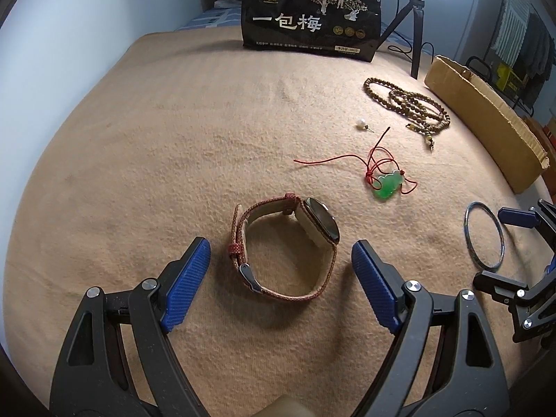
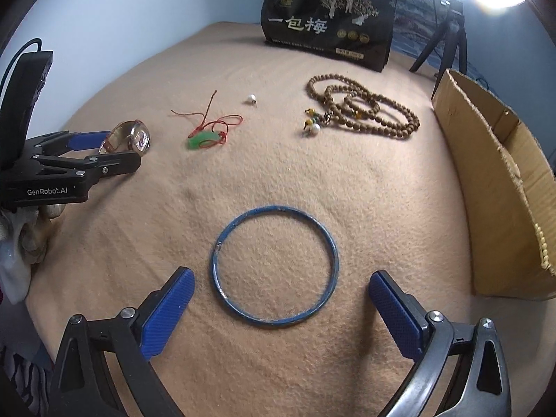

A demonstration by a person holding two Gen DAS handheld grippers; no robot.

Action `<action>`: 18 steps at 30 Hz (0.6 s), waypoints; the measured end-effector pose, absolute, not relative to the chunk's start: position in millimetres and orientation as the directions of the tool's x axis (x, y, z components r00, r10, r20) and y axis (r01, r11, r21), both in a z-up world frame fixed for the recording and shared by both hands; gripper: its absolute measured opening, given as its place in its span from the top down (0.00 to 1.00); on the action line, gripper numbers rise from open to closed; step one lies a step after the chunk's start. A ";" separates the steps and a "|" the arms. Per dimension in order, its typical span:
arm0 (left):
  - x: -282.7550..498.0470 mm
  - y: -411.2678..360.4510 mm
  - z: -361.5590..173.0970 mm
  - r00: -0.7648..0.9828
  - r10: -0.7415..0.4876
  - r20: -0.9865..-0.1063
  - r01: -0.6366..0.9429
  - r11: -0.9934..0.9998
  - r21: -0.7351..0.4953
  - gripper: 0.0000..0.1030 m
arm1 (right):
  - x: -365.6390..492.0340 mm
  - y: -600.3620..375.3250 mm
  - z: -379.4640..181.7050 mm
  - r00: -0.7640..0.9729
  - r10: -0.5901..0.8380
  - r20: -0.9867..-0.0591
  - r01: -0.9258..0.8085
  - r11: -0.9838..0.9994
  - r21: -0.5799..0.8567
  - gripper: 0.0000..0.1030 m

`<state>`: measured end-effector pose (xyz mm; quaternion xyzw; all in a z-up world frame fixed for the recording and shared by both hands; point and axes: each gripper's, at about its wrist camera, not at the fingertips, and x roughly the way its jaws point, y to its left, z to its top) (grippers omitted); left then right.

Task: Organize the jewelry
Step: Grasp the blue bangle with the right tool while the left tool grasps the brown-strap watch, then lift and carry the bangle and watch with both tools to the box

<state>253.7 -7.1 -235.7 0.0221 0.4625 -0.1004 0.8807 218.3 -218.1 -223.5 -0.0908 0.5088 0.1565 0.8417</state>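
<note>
**Both claws spread wide over the jewelry**

On the tan blanket (image 1: 156,139), the left claw (image 1: 280,260) sits with its blue pads apart, the watch (image 1: 288,243) lying right between them, not pinched. Over on the other side, the right claw (image 2: 281,290) is spread the same way around the blue bangle (image 2: 274,266), which lies flat on the blanket (pads not touching it as far as the view shows). Farther back lie the green pendant (image 2: 199,140) on its red cord, a loose pearl stud (image 2: 251,98) and the wooden bead strand (image 2: 365,107). A cardboard box (image 2: 493,180) stands at the right edge, and a black snack bag (image 2: 326,21) stands upright behind everything.
</note>
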 end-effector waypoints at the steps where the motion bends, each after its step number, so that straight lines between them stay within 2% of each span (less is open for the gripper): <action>1: 253.5 -6.9 -236.2 0.551 -0.156 -0.820 0.196 0.979 -0.054 0.17 | 218.1 -218.5 -223.7 0.435 0.172 -0.884 -0.354 0.935 0.008 0.04; 5: 253.7 -7.4 -237.0 0.554 -0.153 -0.819 0.195 0.979 -0.051 0.17 | 219.0 -220.6 -222.9 0.440 0.172 -0.881 -0.343 0.939 0.012 0.17; 8: 254.1 -7.1 -237.5 0.556 -0.137 -0.820 0.185 0.982 -0.039 0.27 | 219.1 -222.3 -220.0 0.442 0.181 -0.879 -0.344 0.939 0.020 0.28; 10: 254.5 -6.3 -237.3 0.559 -0.133 -0.819 0.178 0.983 -0.038 0.31 | 219.1 -221.8 -219.0 0.441 0.181 -0.879 -0.347 0.938 0.019 0.28; 12: 253.5 -6.2 -236.3 0.563 -0.136 -0.815 0.181 0.983 -0.039 0.39 | 219.3 -221.5 -219.0 0.443 0.181 -0.878 -0.348 0.937 0.017 0.29; 18: 251.7 -5.7 -234.4 0.571 -0.134 -0.810 0.177 0.984 -0.039 0.40 | 217.6 -224.6 -215.7 0.454 0.196 -0.869 -0.338 0.940 0.035 0.29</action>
